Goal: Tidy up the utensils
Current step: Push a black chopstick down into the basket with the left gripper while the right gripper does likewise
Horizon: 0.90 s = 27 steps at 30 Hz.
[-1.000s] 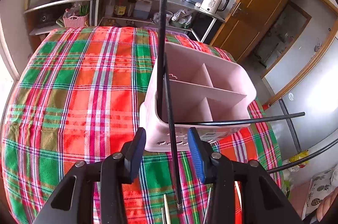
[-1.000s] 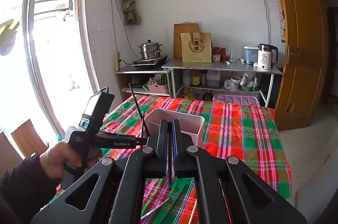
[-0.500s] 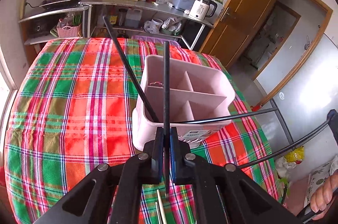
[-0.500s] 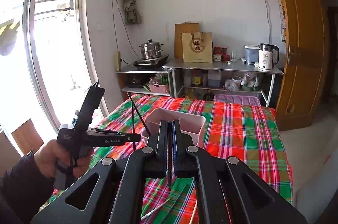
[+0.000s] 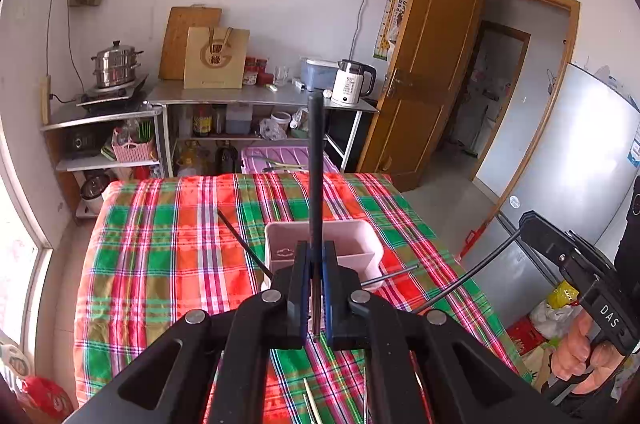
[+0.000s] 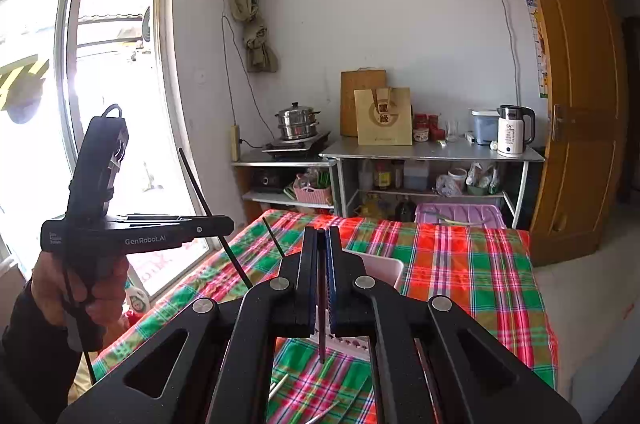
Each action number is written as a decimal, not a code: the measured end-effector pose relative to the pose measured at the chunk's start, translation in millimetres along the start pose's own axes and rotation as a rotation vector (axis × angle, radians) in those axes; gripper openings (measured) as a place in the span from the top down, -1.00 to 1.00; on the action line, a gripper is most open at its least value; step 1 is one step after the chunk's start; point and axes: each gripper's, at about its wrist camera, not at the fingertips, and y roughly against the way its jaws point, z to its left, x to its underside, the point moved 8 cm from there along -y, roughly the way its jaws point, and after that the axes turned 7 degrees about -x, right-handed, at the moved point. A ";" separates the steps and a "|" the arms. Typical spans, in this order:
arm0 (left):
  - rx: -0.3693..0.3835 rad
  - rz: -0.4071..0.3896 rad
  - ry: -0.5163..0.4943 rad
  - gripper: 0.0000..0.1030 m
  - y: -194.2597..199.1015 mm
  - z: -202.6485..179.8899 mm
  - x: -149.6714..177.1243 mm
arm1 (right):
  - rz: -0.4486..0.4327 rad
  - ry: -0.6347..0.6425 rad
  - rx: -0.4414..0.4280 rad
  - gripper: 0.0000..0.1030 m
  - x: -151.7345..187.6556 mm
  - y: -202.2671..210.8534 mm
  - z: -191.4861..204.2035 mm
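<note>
My left gripper (image 5: 316, 248) is shut on a black chopstick (image 5: 316, 152) that stands upright between its pads, raised above the table. Behind it sits the pink divided utensil holder (image 5: 352, 244), with another black chopstick (image 5: 240, 240) leaning out to the left. In the right wrist view the left gripper (image 6: 228, 224) holds its chopstick (image 6: 208, 208) in the air, left of the holder (image 6: 384, 268). My right gripper (image 6: 321, 230) is shut on a thin dark chopstick (image 6: 321, 324). It shows in the left wrist view as the right gripper (image 5: 528, 224) at the right.
The table wears a red and green plaid cloth (image 5: 160, 244). Loose pale chopsticks (image 5: 310, 400) lie on it near me. A steel shelf (image 5: 260, 96) with a pot, kettle and paper bag stands behind the table. A wooden door (image 5: 432, 72) is open at the right, a window (image 6: 100, 104) at the left.
My left gripper shut on the black chopstick and lifted it well above the table. The other chopstick in the holder tipped to the left. My right gripper rose slightly, still shut.
</note>
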 end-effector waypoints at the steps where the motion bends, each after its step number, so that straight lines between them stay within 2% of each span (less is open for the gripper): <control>1: -0.005 -0.007 -0.001 0.91 1.4 1.5 -5.1 | -0.010 0.000 -0.005 0.93 -4.3 -0.5 1.0; 6: -0.031 -0.015 0.003 0.91 -2.3 6.0 -24.1 | -0.053 0.004 -0.020 0.93 -26.4 -7.8 6.7; 13: -0.022 -0.032 0.035 0.91 -26.1 15.2 -39.9 | -0.095 -0.013 -0.014 0.93 -44.0 -27.3 -1.4; 22: -0.011 0.035 0.069 0.91 -91.5 26.3 -25.0 | -0.080 -0.082 0.009 0.93 -33.7 -63.8 -32.0; 27: -0.009 0.051 0.076 0.91 -109.3 34.4 -18.8 | -0.085 -0.130 -0.001 0.93 -33.8 -73.0 -45.2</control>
